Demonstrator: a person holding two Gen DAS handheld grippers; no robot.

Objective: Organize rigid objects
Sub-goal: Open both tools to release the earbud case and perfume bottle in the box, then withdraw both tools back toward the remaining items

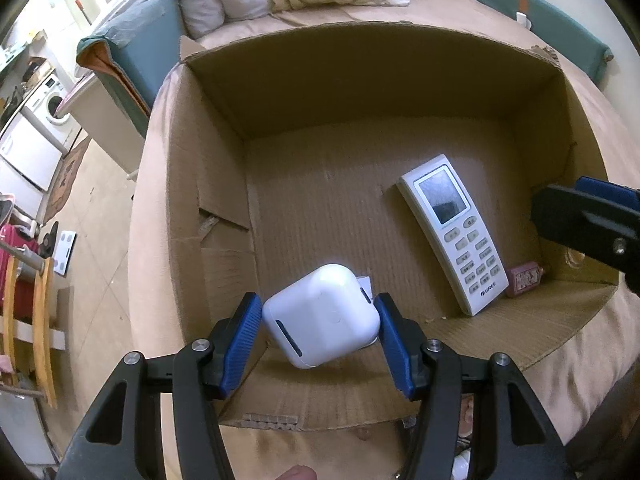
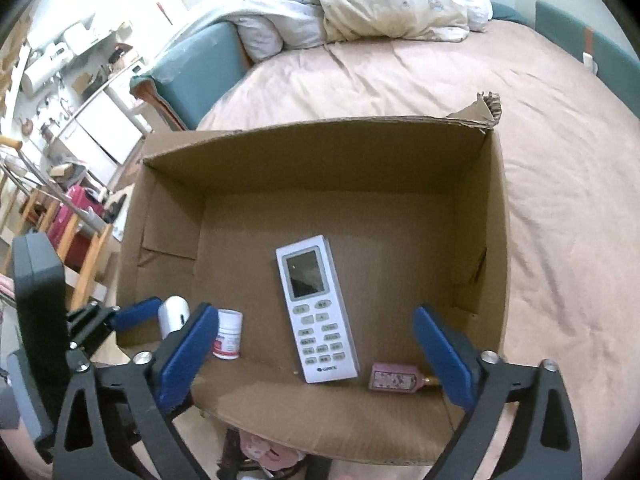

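A cardboard box [image 2: 496, 216] on the bed already holds a remote [image 2: 316, 312], a pill bottle [image 2: 228, 334] and a pink flask [image 2: 394, 378]. The left tool [image 1: 318, 334] pinches a white case [image 1: 320, 316] just above the box floor; the right tool [image 2: 316, 354] hangs spread and empty, the case evidently next to go in.

Ahead, beyond the jaws: rumpled duvet [image 2: 396, 4] heaped on tan bedsheet [image 2: 560, 184]. Off left: washing machine [image 1: 54, 106], red suitcase [image 2: 74, 220], wooden chair [image 1: 40, 320].

Matt corrugated cardboard box [image 2: 496, 216], torn rim; glossy smooth white plastic case [image 1: 320, 316]; white plastic remote [image 2: 316, 308], shiny screen; ribbed blue tool pads [image 1: 240, 340]; creased cloth bedsheet [image 2: 560, 160]
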